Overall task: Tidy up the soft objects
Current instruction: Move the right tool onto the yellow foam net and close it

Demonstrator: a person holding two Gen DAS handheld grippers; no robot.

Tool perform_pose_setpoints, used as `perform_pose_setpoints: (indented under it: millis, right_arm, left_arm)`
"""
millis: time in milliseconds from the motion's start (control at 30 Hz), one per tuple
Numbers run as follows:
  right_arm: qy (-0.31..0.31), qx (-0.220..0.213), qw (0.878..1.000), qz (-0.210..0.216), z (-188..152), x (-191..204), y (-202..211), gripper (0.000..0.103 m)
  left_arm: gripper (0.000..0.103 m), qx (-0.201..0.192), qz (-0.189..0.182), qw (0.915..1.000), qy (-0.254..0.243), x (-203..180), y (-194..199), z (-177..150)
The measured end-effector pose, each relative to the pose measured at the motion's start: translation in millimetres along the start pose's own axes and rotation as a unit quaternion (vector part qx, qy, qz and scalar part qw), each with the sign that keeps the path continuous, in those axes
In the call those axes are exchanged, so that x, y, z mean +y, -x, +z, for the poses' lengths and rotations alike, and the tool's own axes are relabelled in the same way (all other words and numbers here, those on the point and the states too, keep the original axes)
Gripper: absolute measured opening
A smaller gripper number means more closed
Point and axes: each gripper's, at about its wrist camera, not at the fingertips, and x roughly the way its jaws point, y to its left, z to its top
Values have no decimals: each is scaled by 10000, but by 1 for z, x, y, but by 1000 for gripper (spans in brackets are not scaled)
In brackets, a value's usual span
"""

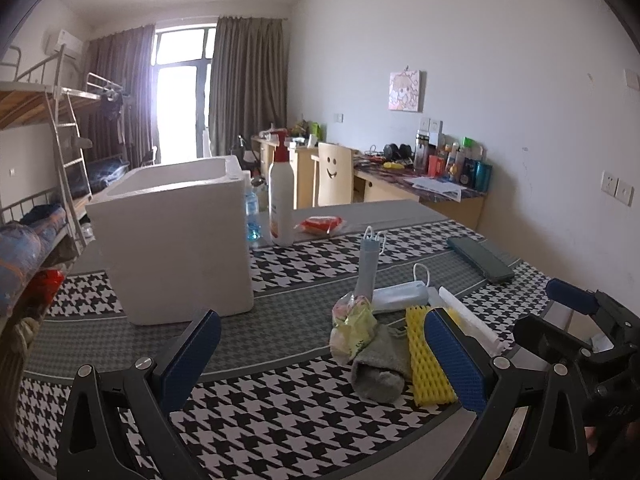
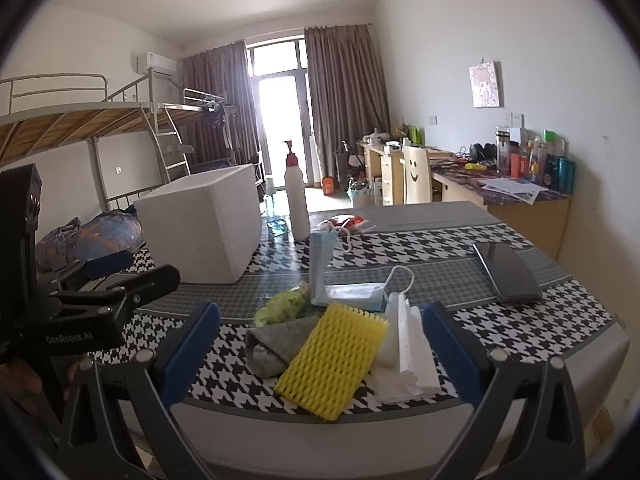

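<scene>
Mostly my left gripper (image 1: pixel 320 354) and right gripper (image 2: pixel 320 344) gape, holding nothing. "GenRobot.AI" reads on the left one. Bottle (image 2: pixel 297 204) label unreadable. Sock (image 2: pixel 276 342), half under net (image 2: pixel 334 356), lies beside tissue (image 2: pixel 408 354) near the box (image 2: pixel 204 224).

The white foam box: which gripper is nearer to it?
Left. The left gripper hangs open just in front of the white foam box; the right gripper, also open, sits farther right, over the yellow foam net.

The grey sock (image 1: pixel 380 372) was partly covered by the yellow foam net (image 1: pixel 426 364); the white box's (image 1: pixel 172 240) inside was hidden.
</scene>
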Motion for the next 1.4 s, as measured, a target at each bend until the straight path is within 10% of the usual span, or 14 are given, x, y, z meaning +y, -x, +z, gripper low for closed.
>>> perform_pose_setpoints:
  millis: [1000, 1400]
  right_arm:
    - [-157, 890, 9958, 137, -17, -14, -49, 102]
    - [-421, 1386, 9887, 386, -28, -24, -70, 81]
  left_arm:
    - [102, 719, -161, 9972, -112, -2, -53, -15]
    - [102, 889, -303, 9955, -119, -3, -68, -18]
